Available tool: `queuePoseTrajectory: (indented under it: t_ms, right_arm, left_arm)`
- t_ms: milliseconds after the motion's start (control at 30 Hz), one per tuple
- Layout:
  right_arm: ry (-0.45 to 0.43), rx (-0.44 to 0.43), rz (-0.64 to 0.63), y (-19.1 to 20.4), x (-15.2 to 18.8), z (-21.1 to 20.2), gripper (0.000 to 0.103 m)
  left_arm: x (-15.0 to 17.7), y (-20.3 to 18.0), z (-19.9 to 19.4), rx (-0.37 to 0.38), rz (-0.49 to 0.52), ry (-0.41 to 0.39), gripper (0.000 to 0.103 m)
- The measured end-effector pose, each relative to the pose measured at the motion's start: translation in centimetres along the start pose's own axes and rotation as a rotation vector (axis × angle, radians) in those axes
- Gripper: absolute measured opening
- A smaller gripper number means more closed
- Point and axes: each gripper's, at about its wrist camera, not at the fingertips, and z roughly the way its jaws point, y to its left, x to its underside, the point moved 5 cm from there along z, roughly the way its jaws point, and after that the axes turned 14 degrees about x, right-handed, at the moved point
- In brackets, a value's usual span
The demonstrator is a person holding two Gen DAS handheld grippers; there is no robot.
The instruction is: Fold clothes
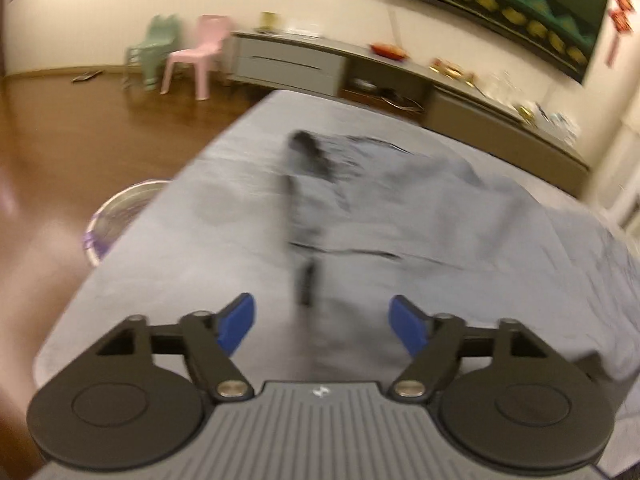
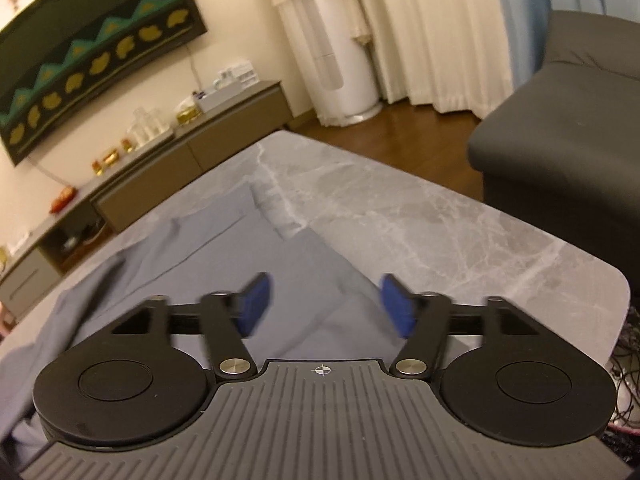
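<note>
A grey-blue garment [image 1: 400, 208] lies spread on the grey marble table [image 1: 208, 200], with a dark cord or zip line running down its middle. My left gripper [image 1: 322, 326] hangs over the garment's near edge, blue pads wide apart, nothing between them but cloth below. In the right wrist view the same garment [image 2: 224, 248] covers the table's left half, one edge folded toward the bare marble [image 2: 440, 220]. My right gripper [image 2: 326, 306] is open above that fold, its pads blurred and clear of the cloth.
A low grey sideboard [image 1: 400, 76] with small items runs along the wall behind the table. Pink [image 1: 196, 56] and green [image 1: 154, 50] small chairs stand at the far left. A dark sofa [image 2: 560, 120] sits right of the table. A round basin [image 1: 116, 220] is on the floor at left.
</note>
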Motion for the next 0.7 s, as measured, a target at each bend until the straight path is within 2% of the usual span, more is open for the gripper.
queuePoseTrajectory:
  t_ms: [33,133,267,367,400,433,467,500,533,567,600,633,700]
  right_arm:
    - [0.006,-0.016,-0.022,0.4,0.1,0.3,0.083]
    - [0.02,-0.054,-0.093,1.8,0.4,1.1,0.089]
    - [0.0,-0.009,-0.184,3.1,0.5,2.6,0.092]
    - [0.001,0.016,-0.223,3.5,0.3,4.6,0.092]
    - [0.005,0.018,-0.239,3.7,0.2,5.3,0.092]
    - [0.013,0.017,-0.258,4.0,0.2,6.0,0.092]
    - [0.03,0.012,-0.287,4.4,0.3,6.6,0.089]
    - [0.046,0.007,-0.315,4.9,0.4,7.2,0.08]
    - [0.068,-0.002,-0.338,5.3,0.5,7.8,0.035]
    - [0.102,-0.018,-0.352,5.8,0.6,8.1,0.0]
    - [0.12,-0.036,-0.363,6.2,0.7,8.3,0.0]
    - [0.101,-0.048,-0.372,6.7,0.6,7.9,0.0]
    - [0.007,-0.011,-0.382,6.9,-0.7,6.5,0.0]
  left_arm:
    - [0.1,-0.8,0.5,0.027,0.01,0.007,0.093]
    - [0.8,-2.9,2.4,0.059,0.036,0.036,0.096]
    - [1.7,-3.9,4.9,0.042,0.052,0.074,0.098]
    - [2.1,-4.8,5.4,0.015,0.08,0.072,0.098]
    - [2.1,-5.1,5.4,-0.002,0.1,0.065,0.094]
    - [2.0,-5.3,5.5,-0.02,0.122,0.057,0.074]
    - [2.0,-5.5,5.5,-0.037,0.147,0.054,0.059]
    - [1.8,-5.8,5.5,-0.053,0.171,0.053,0.038]
    - [1.5,-5.7,5.1,-0.054,0.172,0.034,0.027]
    - [1.0,-5.5,4.6,-0.05,0.166,0.012,0.02]
    - [0.6,-5.4,4.1,-0.047,0.161,-0.01,0.011]
    - [-0.2,-4.8,3.2,-0.046,0.141,-0.053,0.008]
    - [-1.9,-3.0,0.8,-0.041,0.046,-0.164,0.008]
